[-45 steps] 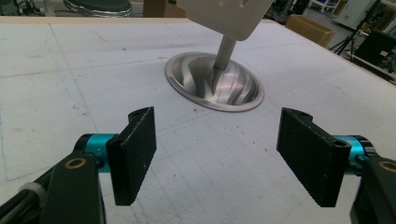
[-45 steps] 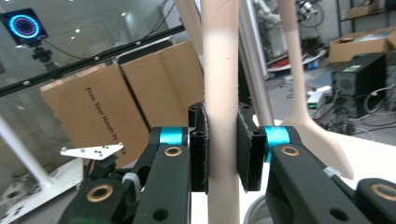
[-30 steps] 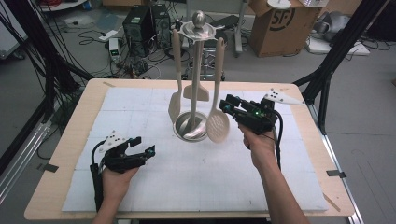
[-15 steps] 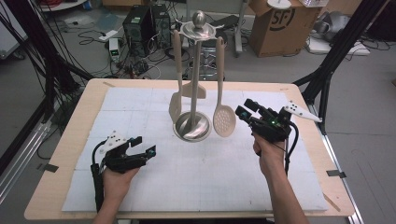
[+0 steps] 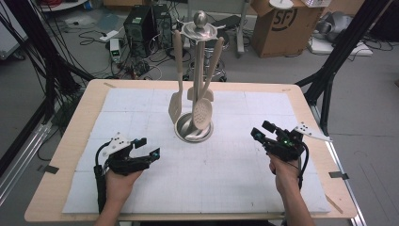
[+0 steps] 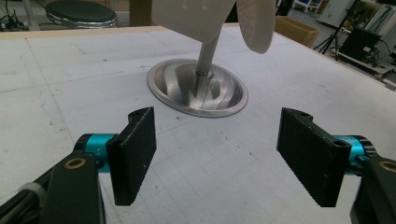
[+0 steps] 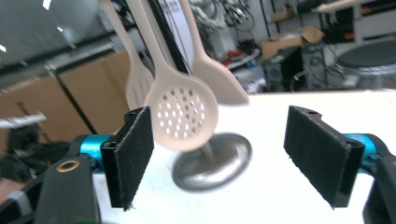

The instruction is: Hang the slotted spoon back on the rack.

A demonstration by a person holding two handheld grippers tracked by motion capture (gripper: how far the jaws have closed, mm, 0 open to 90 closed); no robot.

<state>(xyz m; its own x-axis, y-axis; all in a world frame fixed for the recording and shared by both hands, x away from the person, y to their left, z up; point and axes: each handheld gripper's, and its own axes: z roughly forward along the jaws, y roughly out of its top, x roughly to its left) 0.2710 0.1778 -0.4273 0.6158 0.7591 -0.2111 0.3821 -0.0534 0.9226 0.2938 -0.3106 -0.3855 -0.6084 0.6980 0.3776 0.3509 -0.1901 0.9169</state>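
- Spoons are hung on the metal stand at the middle back of the table, handles straight up and down.
- Left gripper is held wide open, empty.
- Slotted spoon is seen between the wide-open jaws of the right gripper, a little farther off.

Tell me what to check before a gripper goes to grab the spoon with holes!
1. Right gripper open: ok, jaws spread wide with nothing between them.
2. Left gripper open: ok, also spread wide and holding nothing.
3. Spoon with holes hanging free on the stand: ok, its bowl hangs over the metal base.
4. Spoon hanging steady: cannot tell from one moment.
5. Neighbours out of the way: not ok, the slotted turner and another utensil hang close beside it.
6. Right gripper aimed at the spoon: ok, it sits between the jaws in the right gripper view.
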